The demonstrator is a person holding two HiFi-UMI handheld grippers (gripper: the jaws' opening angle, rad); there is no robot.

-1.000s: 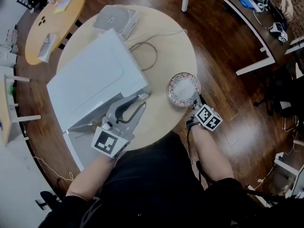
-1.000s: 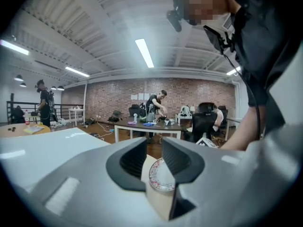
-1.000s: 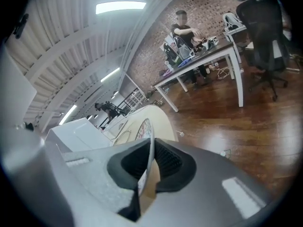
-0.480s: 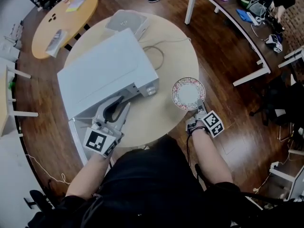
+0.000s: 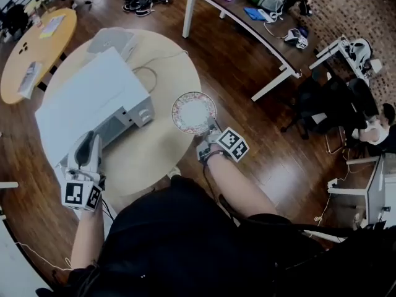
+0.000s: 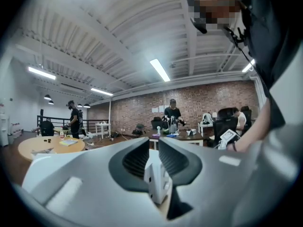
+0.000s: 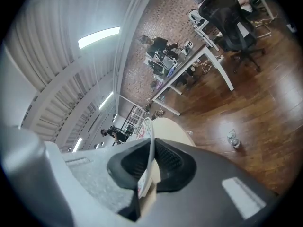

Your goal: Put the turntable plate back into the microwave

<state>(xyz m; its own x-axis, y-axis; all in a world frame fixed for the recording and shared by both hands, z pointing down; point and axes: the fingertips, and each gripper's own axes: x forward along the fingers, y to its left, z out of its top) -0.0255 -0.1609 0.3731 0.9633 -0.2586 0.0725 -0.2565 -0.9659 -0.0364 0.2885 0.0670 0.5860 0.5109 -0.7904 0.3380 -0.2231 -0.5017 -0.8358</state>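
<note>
The turntable plate (image 5: pixel 193 112) is clamped by its rim between the jaws of the right gripper (image 5: pixel 208 130). It juts out ahead of that gripper, over the round table (image 5: pixel 154 156). The white microwave (image 5: pixel 86 101) sits to that gripper's left. The left gripper (image 5: pixel 88 142) points at the microwave. Its jaws have just been closing, now stand narrowly apart, and grip nothing.

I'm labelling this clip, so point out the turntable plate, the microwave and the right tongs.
turntable plate (image 5: pixel 193 111), head view, white centre.
microwave (image 5: pixel 80 107), head view, top panel.
right tongs (image 5: pixel 209 129), head view, tips at the plate's rim.
</note>
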